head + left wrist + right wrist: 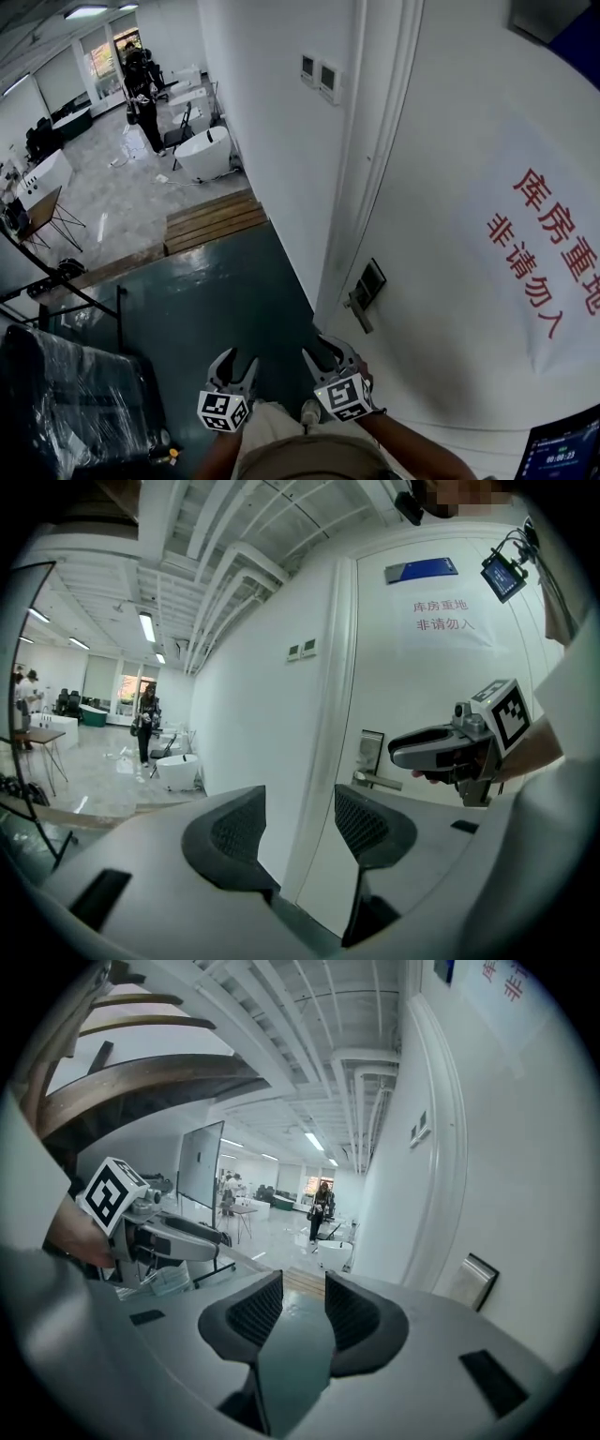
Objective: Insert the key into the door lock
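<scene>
The door lock (369, 284), a dark plate with a metal lever handle (358, 309) just beneath it, sits at the left edge of a white door (441, 187), close to the door frame (361, 178). The right gripper (325, 351) hovers just below the handle without touching it. In its own view the two ribbed jaws stand a little apart with nothing between them, and the lock plate lies off to the right of them. The left gripper (236, 364) is held beside it, farther from the door and over the dark teal floor (216, 291). Its jaws are parted more widely and are equally empty, and only the distant edge of the frame shows through the gap. Each tool carries a cube with square markers, and the person's forearms reach in from the bottom of the head view. A sheet with red Chinese characters (548, 253) is fixed to the door above and to the right of the lock, and two wall switches (321, 77) are mounted on the white wall left of the frame. Beyond the teal floor, a wooden step (214, 220) leads into a bright open room, where a person in dark clothes (141, 94) stands among white furniture. A plastic-wrapped chair (75, 394) occupies the lower left corner, and a small screen (561, 455) glows at the lower right.
</scene>
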A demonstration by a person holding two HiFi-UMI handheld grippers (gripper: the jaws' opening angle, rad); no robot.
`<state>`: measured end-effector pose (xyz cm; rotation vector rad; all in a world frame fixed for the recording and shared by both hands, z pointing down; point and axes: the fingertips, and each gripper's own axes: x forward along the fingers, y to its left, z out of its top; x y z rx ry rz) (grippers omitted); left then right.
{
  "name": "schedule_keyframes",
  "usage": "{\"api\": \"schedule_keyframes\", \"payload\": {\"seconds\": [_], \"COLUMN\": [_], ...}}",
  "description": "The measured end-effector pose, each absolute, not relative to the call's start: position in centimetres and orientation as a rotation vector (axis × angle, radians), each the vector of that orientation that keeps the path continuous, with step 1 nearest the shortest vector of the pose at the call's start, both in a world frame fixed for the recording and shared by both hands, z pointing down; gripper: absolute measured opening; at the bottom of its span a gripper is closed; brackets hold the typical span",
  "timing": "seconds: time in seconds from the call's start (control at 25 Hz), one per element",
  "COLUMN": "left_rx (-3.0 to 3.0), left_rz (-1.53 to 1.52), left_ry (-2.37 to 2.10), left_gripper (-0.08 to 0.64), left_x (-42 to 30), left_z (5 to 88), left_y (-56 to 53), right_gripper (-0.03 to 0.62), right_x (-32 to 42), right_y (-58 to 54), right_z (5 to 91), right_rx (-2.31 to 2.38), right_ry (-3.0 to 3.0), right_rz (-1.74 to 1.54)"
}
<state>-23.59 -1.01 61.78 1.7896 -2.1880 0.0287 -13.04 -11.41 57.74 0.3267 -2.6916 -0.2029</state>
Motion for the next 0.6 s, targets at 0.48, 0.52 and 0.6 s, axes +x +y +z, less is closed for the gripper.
{"api": "schedule_keyframes", "payload": {"seconds": [0.48,0.52,0.6], "left_rx": [1.702,1.699,1.690], "left_rz": [-0.002,-0.002,-0.007], "left_ry": [-2.253,-2.255,-2.257], "left_gripper": [0.246,0.247,0.247], "left_x": [-28.5,-28.9,-29.6], "left_z": [61.0,60.9,60.9], "left_y": [9.1,10.2,12.3], "right_gripper": [0.149,0.149,0.149], "right_x": [-18.3,-18.6,-19.2], "right_y": [-3.2,-2.2,-0.4], "right_z": [56.9,56.7,56.7], "right_rx": [0.246,0.245,0.236], "right_ry": [-2.726,-2.732,-2.745], "right_rz": [-0.223,-0.223,-0.224]}}
